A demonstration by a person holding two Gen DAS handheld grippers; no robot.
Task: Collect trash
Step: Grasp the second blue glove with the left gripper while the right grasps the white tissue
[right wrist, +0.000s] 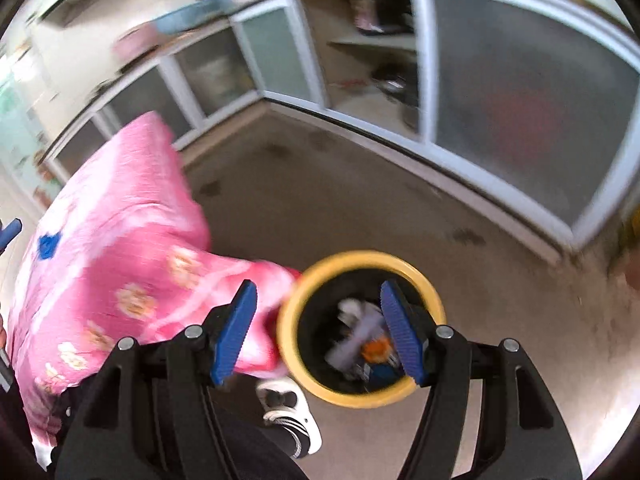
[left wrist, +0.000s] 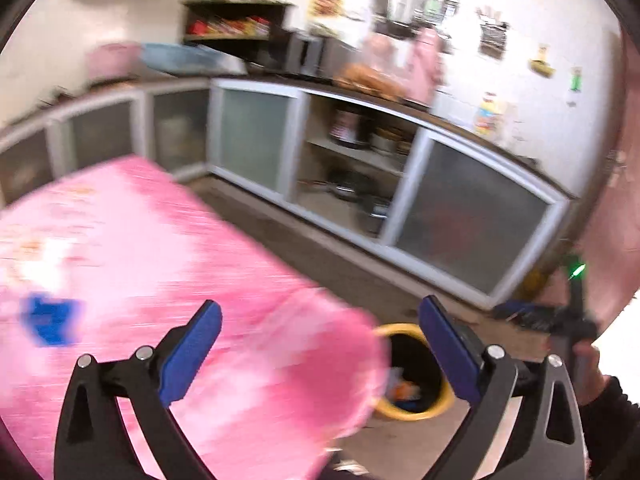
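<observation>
Both grippers look empty, so I judge a drop into the bin [right wrist: 360, 328] is finished and the next piece must be found. The right gripper [right wrist: 318, 332] hangs above the bin with jaws spread, nothing between them. The left gripper [left wrist: 320, 350] is over the corner of the pink cloth [left wrist: 160, 248], jaws wide apart and empty. The bin is black inside with a yellow rim, on the floor just beside the cloth; white, orange and blue scraps lie in it. One blue scrap [right wrist: 49, 246] lies on the cloth; the next move probably calls for reaching it.
</observation>
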